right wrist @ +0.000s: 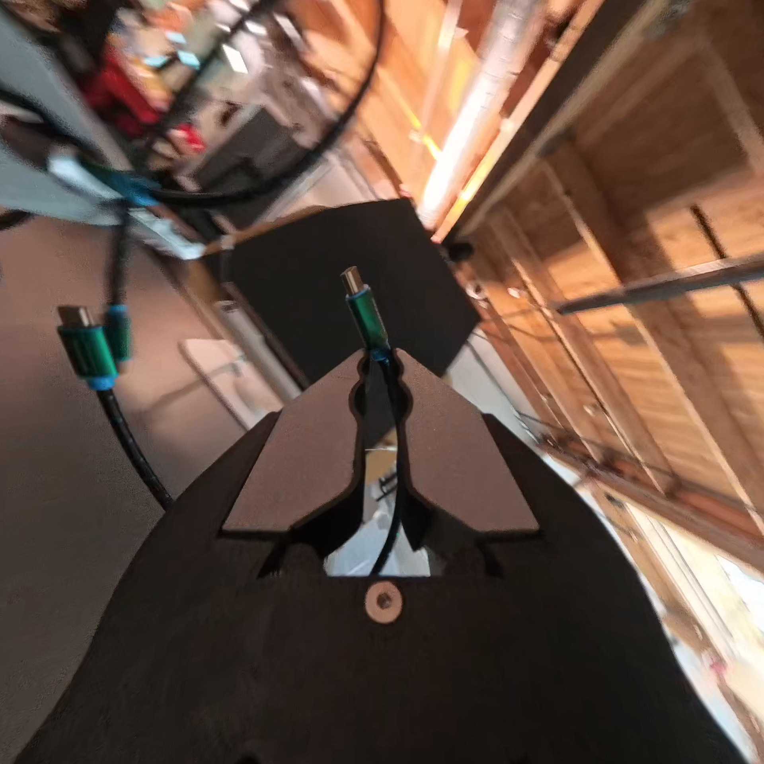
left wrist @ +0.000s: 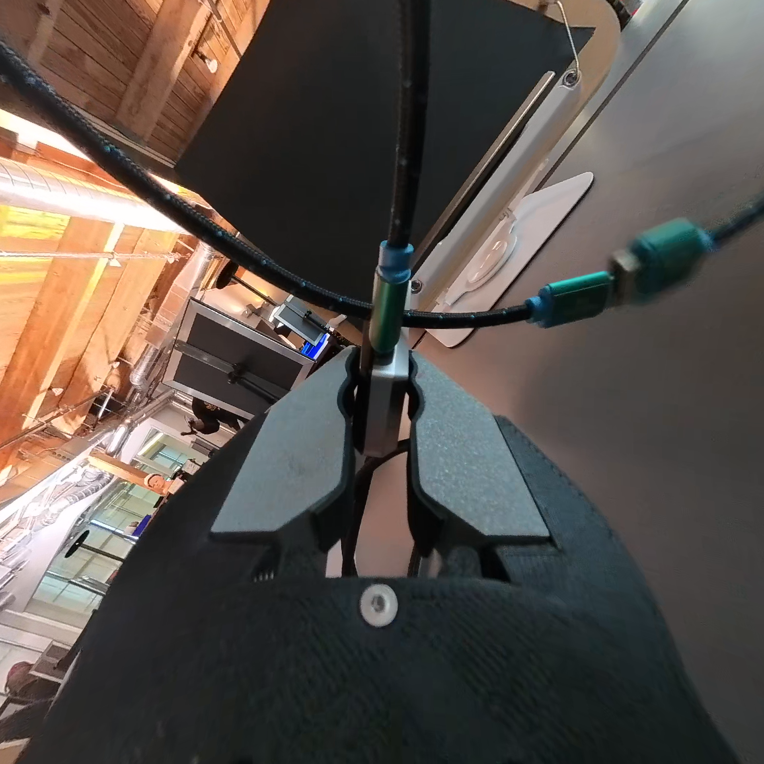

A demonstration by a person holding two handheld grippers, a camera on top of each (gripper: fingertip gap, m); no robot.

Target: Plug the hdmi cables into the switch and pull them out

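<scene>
Left gripper point(left wrist: 381, 364) pinches silver switch point(left wrist: 382, 397), green plug point(left wrist: 386, 318) seated in its end. Right gripper point(right wrist: 380, 355) pinches cable point(right wrist: 390, 413) just behind free green plug point(right wrist: 366, 318).

The left gripper point(left wrist: 382, 359) is tilted strongly to the side, and its two fingers press from both sides on a silver switch point(left wrist: 382, 397) near their tips. The right gripper point(right wrist: 380, 355) is also rolled over and points up into the room; its fingertips pinch the blue collar of a green HDMI plug point(right wrist: 366, 318), almost closed.
</scene>
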